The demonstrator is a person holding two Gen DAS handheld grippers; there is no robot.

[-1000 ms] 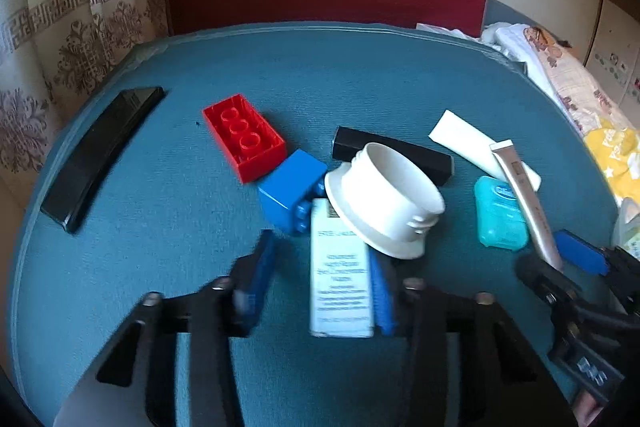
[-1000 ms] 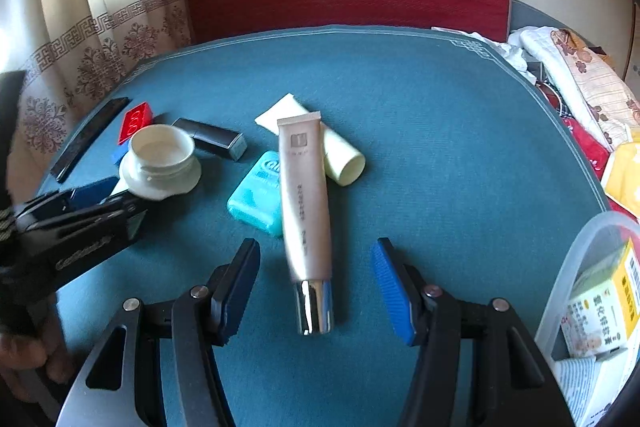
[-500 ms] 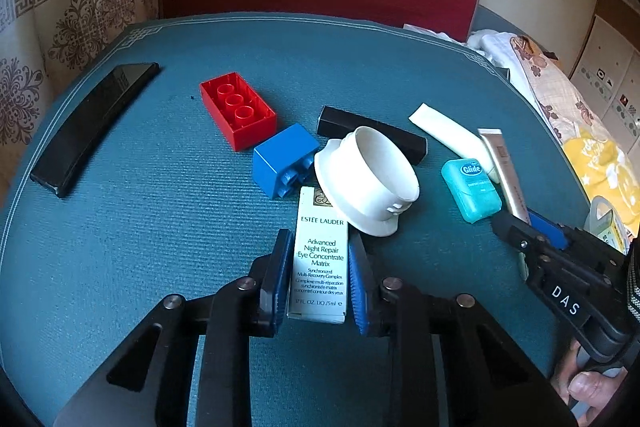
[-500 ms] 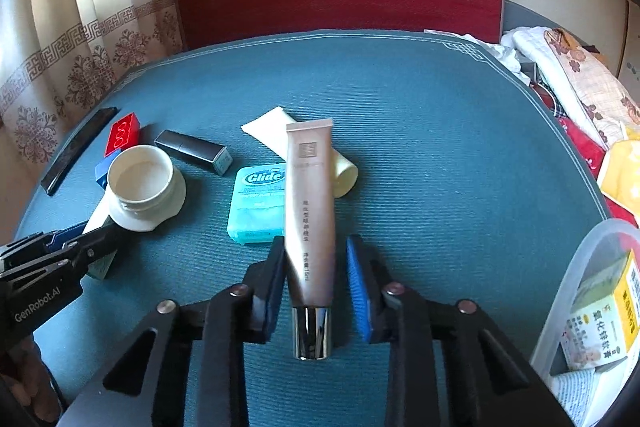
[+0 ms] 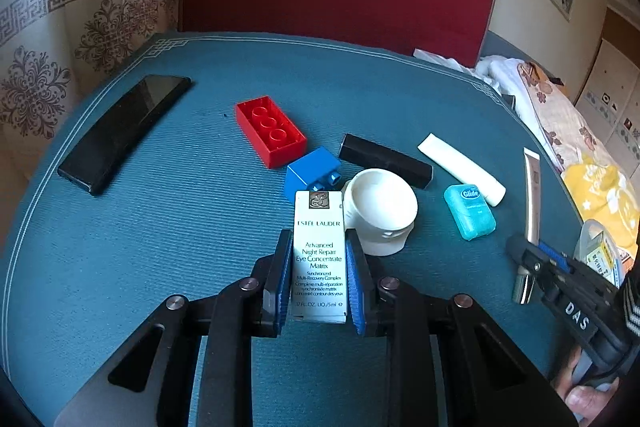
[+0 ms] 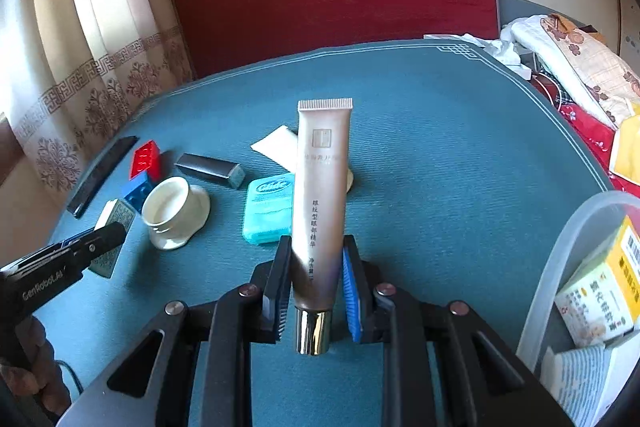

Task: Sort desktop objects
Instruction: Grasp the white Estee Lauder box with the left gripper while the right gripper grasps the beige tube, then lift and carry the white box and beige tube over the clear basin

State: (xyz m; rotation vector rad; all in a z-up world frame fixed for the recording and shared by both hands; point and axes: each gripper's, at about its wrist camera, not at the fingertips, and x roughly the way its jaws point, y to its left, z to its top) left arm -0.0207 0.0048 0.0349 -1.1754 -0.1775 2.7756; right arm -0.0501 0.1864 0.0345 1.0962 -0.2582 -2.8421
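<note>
While clamped, tongs (image 5: 320, 283) grip carton (image 5: 319, 251), tube (image 6: 320, 195)

Left claw (image 5: 319, 281): pads clamped on white carton (image 5: 319, 255), pointing down-forward. Right claw (image 6: 314, 285): jaws just closing, now pinching beige tube (image 6: 320, 203) near cap, tube tilted upward.

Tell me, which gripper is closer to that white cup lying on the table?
Left. The left gripper, clamping a small carton, sits right beside the white cup; the right gripper is farther, beyond the teal floss box.
</note>
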